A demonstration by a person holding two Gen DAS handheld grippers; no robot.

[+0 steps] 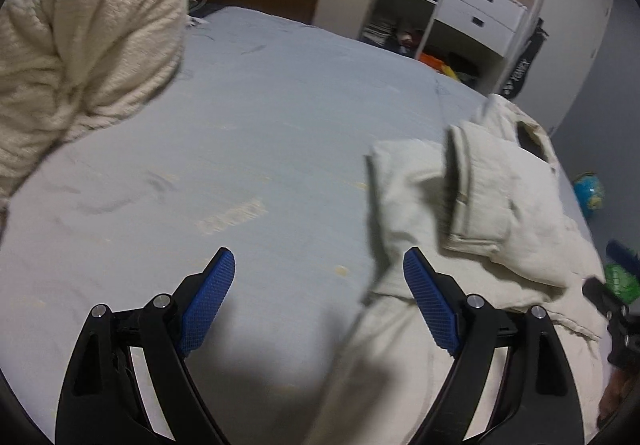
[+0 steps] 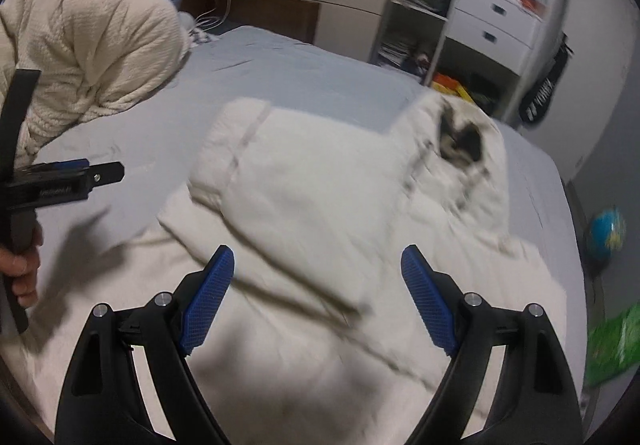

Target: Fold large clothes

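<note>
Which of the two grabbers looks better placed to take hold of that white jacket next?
Probably the right gripper: it is open with the white jacket directly beneath its fingers. The left gripper, also open, hangs mostly over bare blue bedsheet, with the jacket off to its right.

White letters reading YONEX stand on a black bag [image 1: 520, 65] hanging at the side of the white shelf unit [image 1: 532, 5]; the word runs tilted along the bag. In the right wrist view this print is blurred.
</note>
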